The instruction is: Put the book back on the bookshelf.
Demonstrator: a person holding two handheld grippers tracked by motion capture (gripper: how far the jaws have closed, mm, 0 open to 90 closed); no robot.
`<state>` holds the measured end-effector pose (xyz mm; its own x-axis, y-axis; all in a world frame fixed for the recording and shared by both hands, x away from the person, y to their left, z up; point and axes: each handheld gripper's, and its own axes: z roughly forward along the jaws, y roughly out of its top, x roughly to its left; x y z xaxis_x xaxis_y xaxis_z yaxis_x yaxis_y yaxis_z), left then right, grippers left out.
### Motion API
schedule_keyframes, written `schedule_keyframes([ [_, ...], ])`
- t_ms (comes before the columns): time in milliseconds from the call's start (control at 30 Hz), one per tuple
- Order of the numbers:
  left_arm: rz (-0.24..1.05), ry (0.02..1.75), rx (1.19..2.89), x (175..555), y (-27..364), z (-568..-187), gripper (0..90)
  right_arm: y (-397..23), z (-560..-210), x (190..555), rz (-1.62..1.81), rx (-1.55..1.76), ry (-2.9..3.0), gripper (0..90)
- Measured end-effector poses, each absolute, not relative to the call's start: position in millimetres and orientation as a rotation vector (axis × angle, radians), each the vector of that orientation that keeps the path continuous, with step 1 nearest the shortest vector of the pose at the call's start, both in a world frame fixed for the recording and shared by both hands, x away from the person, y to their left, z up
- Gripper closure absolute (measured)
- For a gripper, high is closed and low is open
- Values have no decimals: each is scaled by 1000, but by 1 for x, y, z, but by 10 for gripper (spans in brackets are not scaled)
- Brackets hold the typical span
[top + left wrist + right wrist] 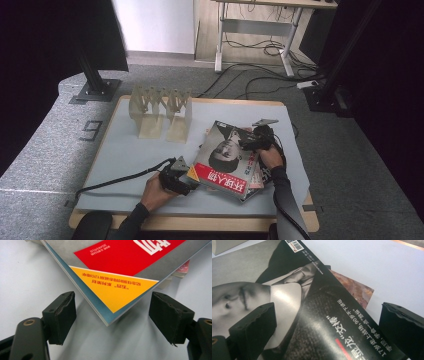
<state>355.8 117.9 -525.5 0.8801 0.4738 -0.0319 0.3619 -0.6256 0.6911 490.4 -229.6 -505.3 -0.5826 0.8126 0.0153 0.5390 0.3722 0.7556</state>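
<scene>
**Magazine stack between two open grippers**

The magazine (227, 160) lies on top of a small stack near the front right of the table (125, 150), its cover showing a grey portrait and a red title band. The high view places the left gripper (181, 176) at the magazine's near left corner and the right gripper (252, 140) over its far right edge, with a pale slotted rack (161, 112) standing well apart at the back of the table.

The left gripper view adds what the high view cannot: the magazine's orange corner (117, 293) points between the two pads, which stand wide apart and touch nothing, so this gripper is open. A second magazine (183, 268) peeks out underneath.

The right gripper view shows a dark, glossy cover (332, 332) with white lettering lying between its jaws, over the portrait cover (249, 292). The pads are spread clear of the pages: open, gripping nothing. A brownish page (358, 293) sticks out below.
</scene>
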Motion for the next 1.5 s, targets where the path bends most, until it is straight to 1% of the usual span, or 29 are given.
schedule_keyframes([
  [133,202,603,2309,355,117,-527,216,-233,-507,496,1078,1201,2301,0],
  [467,247,617,2316,357,117,-529,221,-234,-507,490,1071,1203,2285,4],
  [700,298,627,2322,357,119,-527,226,-238,-508,478,1071,1213,2271,3],
  [833,305,638,2318,358,120,-527,235,-243,-509,471,1081,1209,2269,4],
  [1000,295,654,2307,358,124,-526,280,-246,-509,464,1079,1209,2261,5],
  [1067,268,648,2302,358,125,-525,278,-247,-509,461,1078,1210,2256,6],
  [1233,250,631,2298,353,130,-521,262,-249,-509,455,1077,1209,2255,7],
  [1367,226,631,2273,353,134,-518,265,-250,-509,451,1079,1212,2249,8],
  [1433,232,636,2273,354,134,-518,281,-250,-509,449,1081,1218,2243,8],
  [1500,240,644,2275,355,134,-519,320,-250,-509,447,1077,1219,2241,8],
])
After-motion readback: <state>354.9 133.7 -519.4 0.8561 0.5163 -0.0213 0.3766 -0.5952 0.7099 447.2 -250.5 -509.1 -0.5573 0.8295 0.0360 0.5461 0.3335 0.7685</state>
